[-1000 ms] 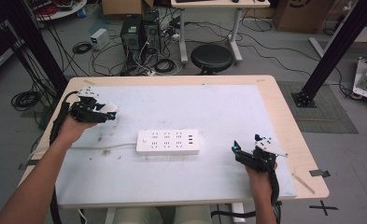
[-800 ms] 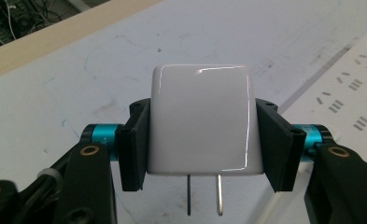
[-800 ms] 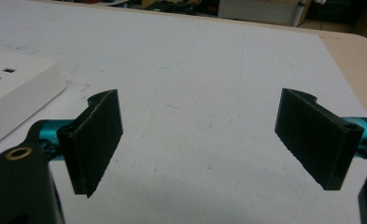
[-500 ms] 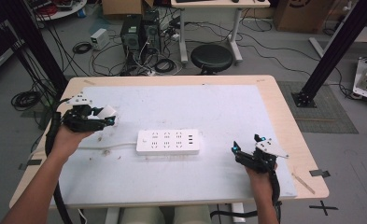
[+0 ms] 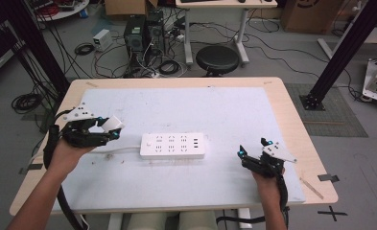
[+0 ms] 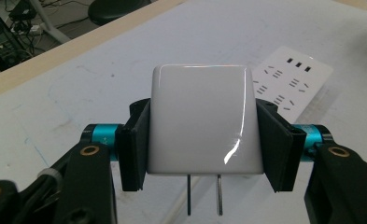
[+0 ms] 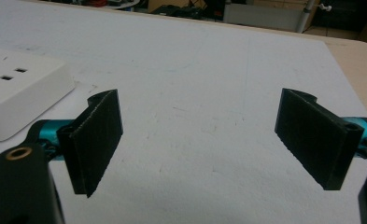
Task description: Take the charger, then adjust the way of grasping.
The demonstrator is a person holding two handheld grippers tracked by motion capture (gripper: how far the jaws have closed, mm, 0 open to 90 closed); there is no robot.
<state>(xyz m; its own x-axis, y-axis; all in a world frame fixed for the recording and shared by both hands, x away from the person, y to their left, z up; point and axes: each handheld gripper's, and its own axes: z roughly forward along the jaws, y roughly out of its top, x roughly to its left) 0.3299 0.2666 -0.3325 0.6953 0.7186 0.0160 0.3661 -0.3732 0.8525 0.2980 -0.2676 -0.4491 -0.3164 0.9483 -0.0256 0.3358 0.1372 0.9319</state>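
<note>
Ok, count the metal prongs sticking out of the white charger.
2: both poke down from the underside of the charger clamped in the left gripper, side by side, one left of the other.

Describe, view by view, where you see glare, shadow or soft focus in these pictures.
Left gripper view: glare streaks on the white charger, power strip slightly soft behind. Right gripper view: dim, the near black pads soft. High view: even light, faint shadows on the table.
</note>
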